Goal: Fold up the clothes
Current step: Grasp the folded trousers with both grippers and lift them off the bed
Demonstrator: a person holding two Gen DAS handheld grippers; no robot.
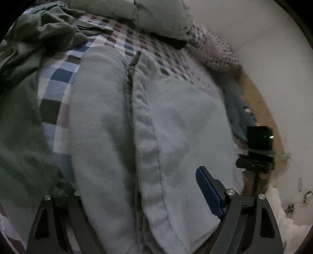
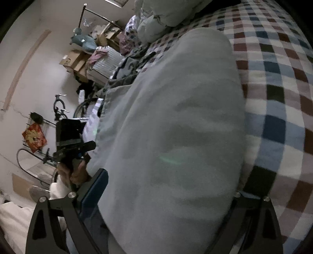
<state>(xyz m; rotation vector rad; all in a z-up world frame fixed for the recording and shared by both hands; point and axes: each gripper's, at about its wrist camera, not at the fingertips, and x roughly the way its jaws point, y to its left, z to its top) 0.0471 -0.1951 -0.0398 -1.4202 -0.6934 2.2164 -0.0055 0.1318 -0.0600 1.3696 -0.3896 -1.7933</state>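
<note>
A pale grey-blue garment [image 1: 121, 121] with a stitched seam lies lengthwise on the checkered bedsheet [image 1: 58, 74]. My left gripper [image 1: 137, 195] is open, its jaws wide apart on either side of the cloth. Its blue right pad [image 1: 209, 192] shows; the left finger is mostly hidden by the fabric. In the right wrist view the same garment [image 2: 176, 117] fills the gap of my right gripper [image 2: 172, 195], also open, with the blue left pad [image 2: 95, 191] in sight and the other finger behind the cloth. Each view shows the other gripper held by a hand [image 2: 76, 172] at the bed's edge.
A crumpled dark green garment [image 1: 29, 58] lies to the left on the bed. Pale green bedding [image 1: 156, 15] is piled at the head. Beyond the bed's edge stand cardboard boxes [image 2: 78, 60], a bicycle [image 2: 60, 109] and other clutter against the wall.
</note>
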